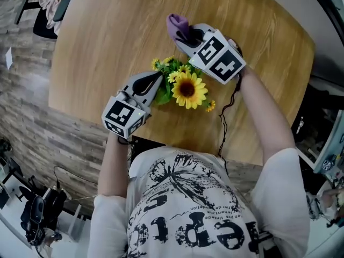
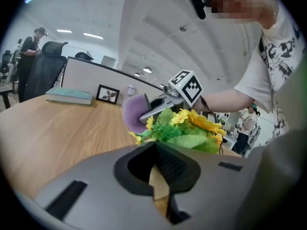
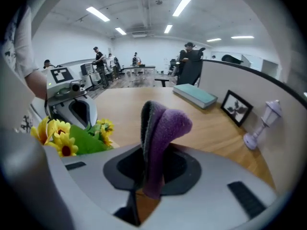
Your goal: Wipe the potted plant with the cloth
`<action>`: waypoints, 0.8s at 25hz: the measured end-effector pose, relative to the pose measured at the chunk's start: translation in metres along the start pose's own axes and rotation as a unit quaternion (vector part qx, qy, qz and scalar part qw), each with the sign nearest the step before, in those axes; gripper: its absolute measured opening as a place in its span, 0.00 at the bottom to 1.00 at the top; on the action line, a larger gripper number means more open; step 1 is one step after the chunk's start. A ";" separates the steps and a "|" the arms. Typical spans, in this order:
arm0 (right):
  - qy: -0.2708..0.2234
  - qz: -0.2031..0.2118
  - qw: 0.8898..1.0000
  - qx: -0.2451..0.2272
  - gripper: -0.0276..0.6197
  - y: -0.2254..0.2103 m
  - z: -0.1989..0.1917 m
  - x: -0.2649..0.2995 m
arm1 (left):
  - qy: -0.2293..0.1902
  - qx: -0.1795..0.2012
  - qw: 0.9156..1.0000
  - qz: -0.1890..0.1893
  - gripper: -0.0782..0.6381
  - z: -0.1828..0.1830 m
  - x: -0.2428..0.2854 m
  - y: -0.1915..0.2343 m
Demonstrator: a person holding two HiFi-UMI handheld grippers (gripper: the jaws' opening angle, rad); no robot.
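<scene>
Cloth [image 3: 165, 123], a fuzzy purple fold, pinched in right hand-held gripper [image 1: 187, 35].

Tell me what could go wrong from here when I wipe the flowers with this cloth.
The cloth sits in the right gripper by a thin fold, so rubbing could pull it loose. The left gripper is shut beside the potted plant with no visible hold on it; a sideways wipe might tip or slide it.
</scene>
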State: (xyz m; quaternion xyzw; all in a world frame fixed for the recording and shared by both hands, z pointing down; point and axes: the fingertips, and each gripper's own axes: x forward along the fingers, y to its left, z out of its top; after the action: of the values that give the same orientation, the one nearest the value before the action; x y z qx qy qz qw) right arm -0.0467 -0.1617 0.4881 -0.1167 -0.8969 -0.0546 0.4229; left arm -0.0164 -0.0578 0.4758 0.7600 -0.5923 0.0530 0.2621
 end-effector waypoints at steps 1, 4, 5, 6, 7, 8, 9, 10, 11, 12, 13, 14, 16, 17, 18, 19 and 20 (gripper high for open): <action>0.009 0.020 1.000 -0.021 0.15 0.009 -0.001 0.004 | -0.001 -0.002 1.000 0.002 0.11 -0.001 0.001 0.000; 0.042 0.065 0.994 -0.079 0.15 0.027 -0.006 0.009 | -0.006 -0.019 1.000 0.005 0.11 0.002 0.001 0.000; 0.050 0.073 0.992 -0.091 0.15 0.028 -0.006 0.009 | -0.010 -0.029 1.000 0.007 0.11 0.004 0.001 0.001; 0.055 0.079 0.991 -0.097 0.15 0.029 -0.007 0.009 | -0.014 -0.037 0.999 0.012 0.11 0.006 0.000 0.002; 0.061 0.087 0.989 -0.098 0.15 0.030 -0.008 0.010 | -0.017 -0.041 0.999 0.016 0.11 0.007 0.000 0.003; 0.068 0.096 0.988 -0.099 0.15 0.032 -0.012 0.010 | -0.019 -0.043 0.999 0.020 0.11 0.007 0.000 0.004; 0.076 0.106 0.986 -0.102 0.15 0.034 -0.016 0.011 | -0.021 -0.045 0.999 0.024 0.11 0.007 0.000 0.004; 0.085 0.115 0.984 -0.110 0.15 0.036 -0.020 0.011 | -0.021 -0.047 0.998 0.025 0.11 0.007 0.001 0.005; 0.095 0.123 0.981 -0.119 0.15 0.039 -0.025 0.012 | -0.020 -0.049 0.998 0.026 0.11 0.007 0.002 0.006; 0.104 0.133 0.977 -0.126 0.15 0.041 -0.030 0.012 | -0.018 -0.049 0.998 0.025 0.11 0.007 0.002 0.007; 0.113 0.144 0.974 -0.132 0.15 0.045 -0.033 0.012 | -0.014 -0.047 0.998 0.024 0.11 0.007 0.003 0.007; 0.118 0.155 0.971 -0.136 0.15 0.048 -0.036 0.011 | -0.010 -0.044 0.999 0.023 0.11 0.008 0.003 0.007; 0.126 0.175 0.966 -0.145 0.15 0.053 -0.037 0.009 | -0.002 -0.035 0.999 0.023 0.11 0.010 0.003 0.007; 0.129 0.182 0.963 -0.152 0.15 0.054 -0.037 0.009 | -0.001 -0.033 0.999 0.024 0.11 0.011 0.003 0.007; 0.133 0.189 0.960 -0.161 0.15 0.054 -0.037 0.008 | 0.000 -0.033 0.999 0.025 0.11 0.011 0.003 0.007; 0.138 0.196 0.956 -0.170 0.15 0.054 -0.037 0.008 | 0.000 -0.034 0.999 0.025 0.11 0.011 0.003 0.007; 0.143 0.204 0.952 -0.179 0.15 0.055 -0.037 0.008 | 0.000 -0.037 0.999 0.025 0.11 0.011 0.003 0.007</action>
State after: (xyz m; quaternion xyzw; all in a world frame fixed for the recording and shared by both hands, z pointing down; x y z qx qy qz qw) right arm -0.0096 -0.1146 0.5180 -0.3615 -0.7601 -0.1428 0.5208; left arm -0.0249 -0.0667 0.4699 0.7344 -0.6131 0.0373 0.2887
